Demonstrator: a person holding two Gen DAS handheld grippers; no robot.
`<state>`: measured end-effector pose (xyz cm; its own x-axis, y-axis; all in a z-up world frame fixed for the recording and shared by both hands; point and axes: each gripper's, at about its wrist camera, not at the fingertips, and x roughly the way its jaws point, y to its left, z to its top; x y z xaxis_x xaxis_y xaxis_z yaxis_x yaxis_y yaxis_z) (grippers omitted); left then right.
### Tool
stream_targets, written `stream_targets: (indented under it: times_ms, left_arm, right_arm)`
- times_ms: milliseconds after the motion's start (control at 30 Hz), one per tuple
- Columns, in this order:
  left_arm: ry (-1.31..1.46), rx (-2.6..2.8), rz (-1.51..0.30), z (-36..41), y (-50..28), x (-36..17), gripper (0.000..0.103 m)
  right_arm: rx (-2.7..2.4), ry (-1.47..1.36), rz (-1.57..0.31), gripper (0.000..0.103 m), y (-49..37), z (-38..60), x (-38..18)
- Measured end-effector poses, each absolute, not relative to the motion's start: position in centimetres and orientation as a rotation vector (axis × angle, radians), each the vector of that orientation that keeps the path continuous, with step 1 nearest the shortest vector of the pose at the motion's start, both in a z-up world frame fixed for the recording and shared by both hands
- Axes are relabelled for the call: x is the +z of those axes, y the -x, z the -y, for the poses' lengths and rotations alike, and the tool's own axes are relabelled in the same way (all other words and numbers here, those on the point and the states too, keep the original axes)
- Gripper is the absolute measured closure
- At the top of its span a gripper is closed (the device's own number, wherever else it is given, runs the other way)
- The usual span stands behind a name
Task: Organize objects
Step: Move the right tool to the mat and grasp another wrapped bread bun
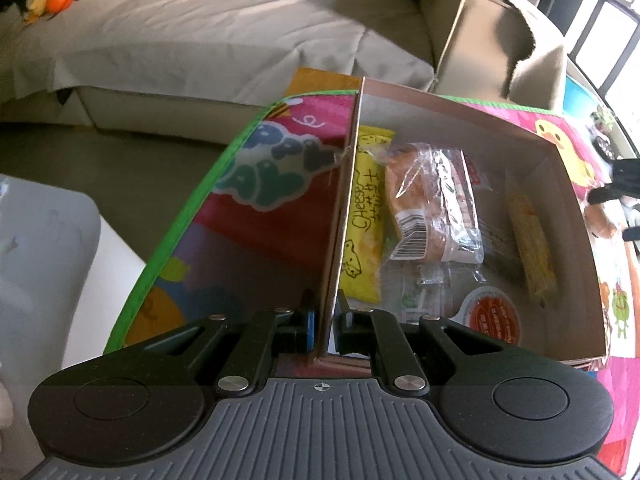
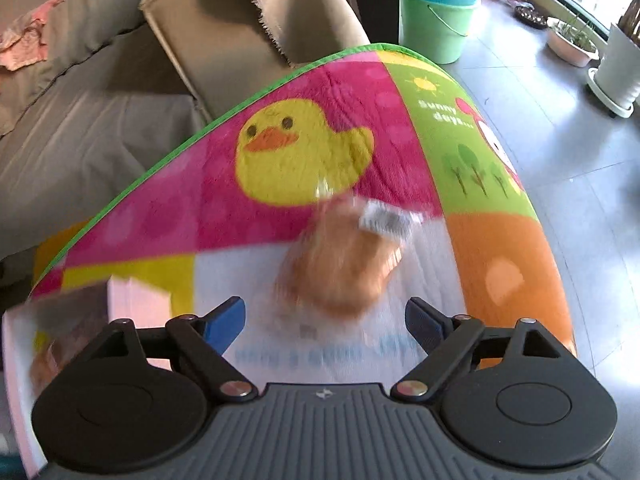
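Bread (image 2: 340, 264) in clear wrap is lying on the mat (image 2: 312, 88), just ahead of our wide-open right gripper (image 2: 325, 322). We are clamping the box (image 1: 448, 100) wall with the left gripper (image 1: 325, 312).

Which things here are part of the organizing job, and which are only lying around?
Job: box, cheese pack, bagged bread inside it, bun on the mat, left tool, right tool.
Lying about: sofa, buckets, plant pots, mat.
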<state>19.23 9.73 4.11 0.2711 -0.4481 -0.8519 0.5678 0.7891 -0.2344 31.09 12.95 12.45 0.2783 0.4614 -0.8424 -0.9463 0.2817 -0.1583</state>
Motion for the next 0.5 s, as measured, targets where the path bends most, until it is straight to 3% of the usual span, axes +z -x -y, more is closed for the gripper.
stream_targets:
  times_ms: [167, 233, 300, 500]
  left_arm:
    - [-0.118, -0.68, -1.11, -9.7, -19.3, 4.2, 0.093]
    - [-0.121, -0.68, -1.111, -9.6, -19.4, 4.2, 0.093]
    - [-0.128, -0.682, -1.112, -9.5, -19.4, 4.2, 0.093]
    - [-0.161, -0.714, -1.111, -9.4, -19.5, 4.3, 0.093]
  right_arm:
    - [1.043, 0.812, -0.722, 0.019, -31.1, -15.7, 10.8]
    - [1.034, 0.834, -0.726, 0.04, -31.2, -15.9, 10.4]
    - [1.038, 0.849, -0.739, 0.047, -31.4, -15.5, 10.3]
    - [1.038, 0.893, -0.715, 0.048, -31.2, -12.7, 10.6]
